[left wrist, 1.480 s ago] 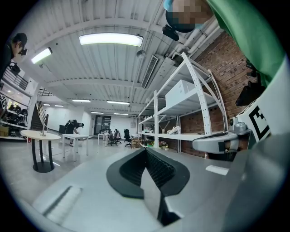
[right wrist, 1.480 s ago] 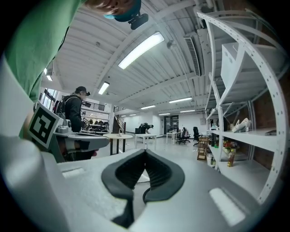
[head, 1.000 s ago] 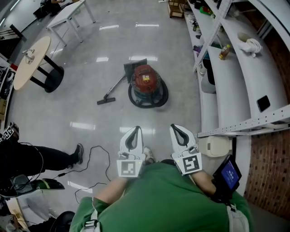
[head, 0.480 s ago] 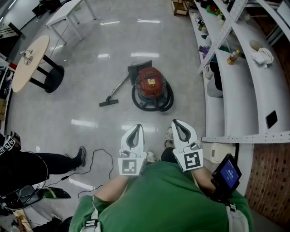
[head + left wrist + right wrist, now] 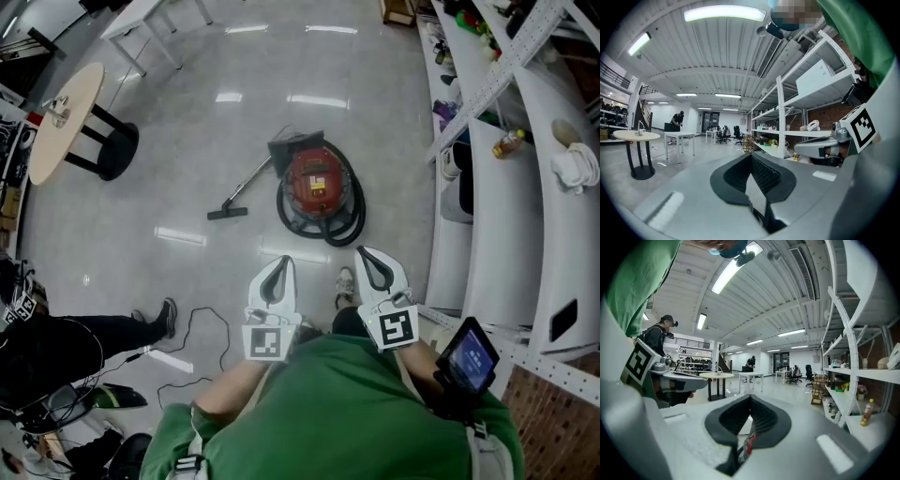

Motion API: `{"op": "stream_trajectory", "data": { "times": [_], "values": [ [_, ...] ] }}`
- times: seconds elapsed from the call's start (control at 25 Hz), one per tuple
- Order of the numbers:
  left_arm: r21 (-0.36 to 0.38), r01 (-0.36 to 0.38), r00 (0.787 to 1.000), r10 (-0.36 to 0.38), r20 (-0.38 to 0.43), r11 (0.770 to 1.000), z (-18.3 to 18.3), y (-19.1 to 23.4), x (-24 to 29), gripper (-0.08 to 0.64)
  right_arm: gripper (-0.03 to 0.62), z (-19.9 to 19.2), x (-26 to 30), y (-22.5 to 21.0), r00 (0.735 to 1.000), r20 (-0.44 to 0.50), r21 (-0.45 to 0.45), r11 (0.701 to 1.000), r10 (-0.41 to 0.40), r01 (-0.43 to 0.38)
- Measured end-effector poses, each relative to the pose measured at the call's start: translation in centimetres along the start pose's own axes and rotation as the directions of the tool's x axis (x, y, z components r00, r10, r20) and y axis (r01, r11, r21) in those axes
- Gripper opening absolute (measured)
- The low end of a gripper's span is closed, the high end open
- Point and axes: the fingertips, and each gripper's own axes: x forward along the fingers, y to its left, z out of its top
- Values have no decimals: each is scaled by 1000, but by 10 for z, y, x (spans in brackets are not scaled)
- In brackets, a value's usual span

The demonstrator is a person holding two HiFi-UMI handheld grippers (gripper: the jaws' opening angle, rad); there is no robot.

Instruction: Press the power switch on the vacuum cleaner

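The red canister vacuum cleaner (image 5: 317, 181) stands on the shiny grey floor, ringed by its black hose, with its wand and floor nozzle (image 5: 228, 212) lying out to the left. Both grippers are held close to my chest, pointing forward, well short of the vacuum and above the floor. My left gripper (image 5: 283, 261) (image 5: 751, 155) has its jaws together with nothing between them. My right gripper (image 5: 362, 251) (image 5: 750, 397) is likewise shut and empty. A strip of red shows low down through the right jaws' gap.
White metal shelving (image 5: 525, 178) with bottles and boxes runs along the right side. A round wooden table (image 5: 62, 120) on a black base stands far left. A person's leg and shoe (image 5: 166, 317) and loose cables (image 5: 204, 330) lie at the lower left.
The vacuum cleaner has come somewhat nearer to the grippers in the head view, and the shelving has slid by on the right. Both grippers stay shut in the same pose.
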Motion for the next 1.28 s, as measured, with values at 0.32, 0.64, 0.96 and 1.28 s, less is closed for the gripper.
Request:
{"op": "stream_trajectory", "data": {
  "times": [0.32, 0.64, 0.96, 1.28],
  "values": [
    [8, -66, 996, 66, -58, 998, -11, 0, 71, 6, 2, -20, 56, -57, 995, -57, 10, 996, 86, -85],
    [-6, -95, 989, 93, -114, 995, -32, 20, 117, 8, 2, -43, 111, -78, 985, -110, 16, 991, 132, -131],
    [-26, -65, 985, 60, -165, 998, -74, 50, 153, 6, 2, -85, 164, -78, 971, -194, 1, 990, 139, -141],
    [-70, -52, 966, 32, -258, 996, -130, 71, 174, 6, 2, -140, 204, -69, 946, -278, -2, 985, 166, -173]
  ]
}}
